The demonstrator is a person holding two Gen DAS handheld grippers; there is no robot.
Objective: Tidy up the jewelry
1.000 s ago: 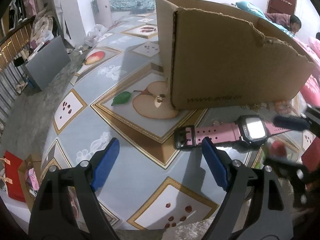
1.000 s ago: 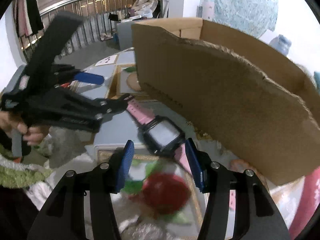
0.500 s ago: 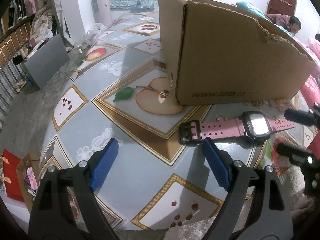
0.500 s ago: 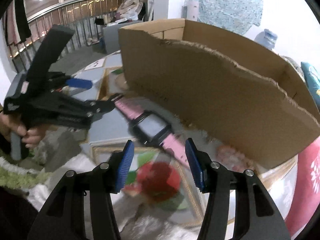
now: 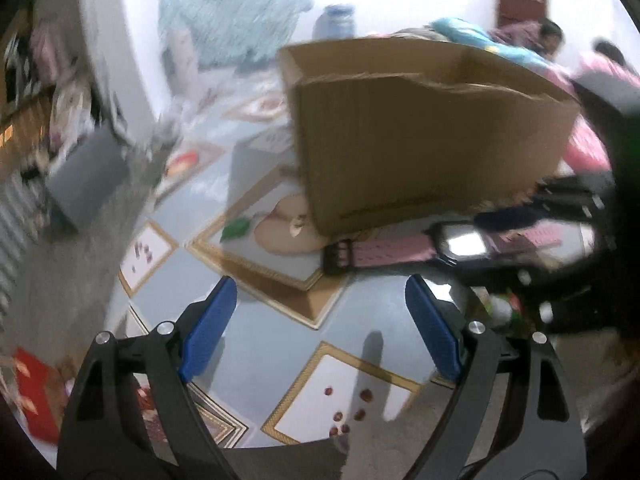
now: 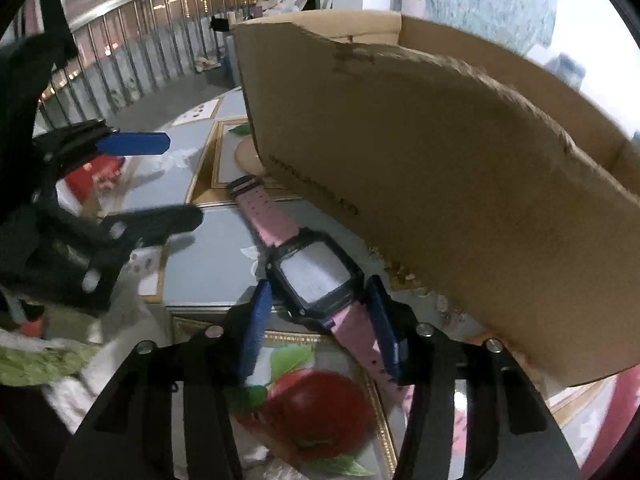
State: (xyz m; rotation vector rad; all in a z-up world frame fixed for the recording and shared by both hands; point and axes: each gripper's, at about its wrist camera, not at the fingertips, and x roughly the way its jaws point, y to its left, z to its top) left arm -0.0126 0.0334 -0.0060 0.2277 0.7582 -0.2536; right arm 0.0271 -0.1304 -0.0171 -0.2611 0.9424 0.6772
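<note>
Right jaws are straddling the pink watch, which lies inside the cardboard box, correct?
Not quite. The right gripper does straddle the pink watch, its jaws having just been closing, but the watch lies on the patterned cloth beside the cardboard box, not inside. The right wrist view shows it.

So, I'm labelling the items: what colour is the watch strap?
Pink, with a black buckle and case; the watch shows best in the right wrist view.
</note>
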